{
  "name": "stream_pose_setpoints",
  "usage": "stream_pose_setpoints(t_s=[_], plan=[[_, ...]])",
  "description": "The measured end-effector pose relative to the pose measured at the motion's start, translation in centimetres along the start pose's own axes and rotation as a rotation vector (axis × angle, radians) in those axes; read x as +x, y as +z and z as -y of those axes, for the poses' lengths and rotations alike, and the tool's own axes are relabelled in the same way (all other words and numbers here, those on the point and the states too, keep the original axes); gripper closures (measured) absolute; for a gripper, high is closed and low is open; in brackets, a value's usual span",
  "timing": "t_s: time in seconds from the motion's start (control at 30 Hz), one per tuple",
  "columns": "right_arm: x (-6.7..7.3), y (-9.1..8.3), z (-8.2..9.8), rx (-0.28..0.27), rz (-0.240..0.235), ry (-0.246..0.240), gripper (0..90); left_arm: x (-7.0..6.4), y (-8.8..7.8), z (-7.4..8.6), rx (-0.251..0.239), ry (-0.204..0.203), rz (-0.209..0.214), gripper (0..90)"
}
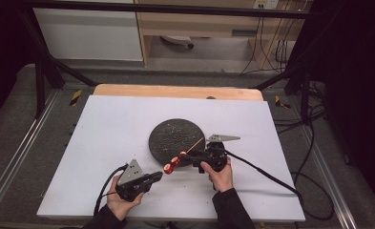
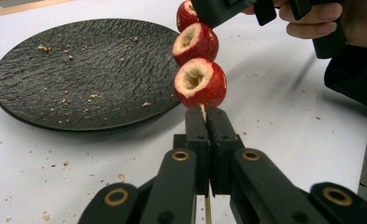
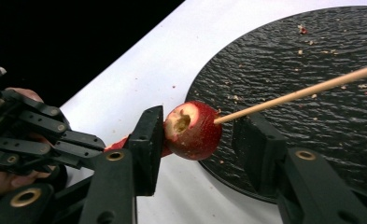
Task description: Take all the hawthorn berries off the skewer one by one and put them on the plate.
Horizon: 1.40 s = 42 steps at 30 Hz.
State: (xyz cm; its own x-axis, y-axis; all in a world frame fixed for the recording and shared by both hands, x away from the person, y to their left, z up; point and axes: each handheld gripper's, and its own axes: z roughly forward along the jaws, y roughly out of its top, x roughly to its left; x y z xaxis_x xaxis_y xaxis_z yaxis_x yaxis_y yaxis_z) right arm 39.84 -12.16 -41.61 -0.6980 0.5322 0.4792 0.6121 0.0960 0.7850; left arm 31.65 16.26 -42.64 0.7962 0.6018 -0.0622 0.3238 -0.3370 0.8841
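A: The biggest thing is the white table (image 1: 128,143), with a dark round plate (image 1: 175,136) near its middle, bare but for crumbs.

B: And over the plate's near edge?

A: A wooden skewer (image 3: 302,93) carrying three red cored fruits (image 2: 200,83). Its long axis slants from the left gripper (image 1: 149,180), low and near the person, up and away over the plate.

B: Who holds it?

A: The left gripper's jaws are pressed together on the skewer's bare lower end, just below the lowest fruit. The right gripper (image 1: 187,156) is nearer the top fruit (image 3: 193,130): its jaws stand apart on either side of it, one touching, the other clear.

B: So any pull would likely run along the stick, toward the free tip.

A: The right gripper view shows that gap and the bare tip; the left gripper view shows the clamp on the stick and all three fruits in line.
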Motion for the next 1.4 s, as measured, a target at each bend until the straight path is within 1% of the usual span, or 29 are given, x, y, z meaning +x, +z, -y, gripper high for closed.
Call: stream_pose_setpoints(t_s=[0.2, 0.4, 0.63, 0.77, 0.87, 1.1, 1.4], plan=[[0.0, 0.0, -0.1, 0.001, -0.023, 0.023, 61.6, 0.0, 0.1, 0.1, -0.002, -0.001, 0.002, 88.2], [0.1, -0.1, -0.2, -0.009, -0.028, 0.034, 62.6, 0.1, 0.0, 0.1, -0.012, 0.003, 0.003, 88.2], [0.1, -0.5, -0.5, -0.033, -0.017, 0.037, 63.0, 0.1, -0.3, 0.1, -0.023, 0.006, 0.001, 88.2], [0.0, -0.9, -0.9, -0.046, -0.001, 0.034, 63.1, 0.2, -0.5, 0.2, -0.027, 0.009, -0.001, 88.2], [-0.1, -1.1, -1.2, -0.053, 0.000, 0.038, 63.3, 0.3, -0.7, 0.2, -0.030, 0.009, 0.001, 88.2], [-0.5, -1.5, -1.9, -0.062, 0.007, 0.034, 63.5, 0.4, -1.0, 0.3, -0.036, 0.012, -0.002, 88.2], [-0.9, -2.3, -2.9, -0.083, 0.037, 0.035, 63.7, 0.5, -1.3, 0.3, -0.041, 0.011, -0.003, 88.2]])
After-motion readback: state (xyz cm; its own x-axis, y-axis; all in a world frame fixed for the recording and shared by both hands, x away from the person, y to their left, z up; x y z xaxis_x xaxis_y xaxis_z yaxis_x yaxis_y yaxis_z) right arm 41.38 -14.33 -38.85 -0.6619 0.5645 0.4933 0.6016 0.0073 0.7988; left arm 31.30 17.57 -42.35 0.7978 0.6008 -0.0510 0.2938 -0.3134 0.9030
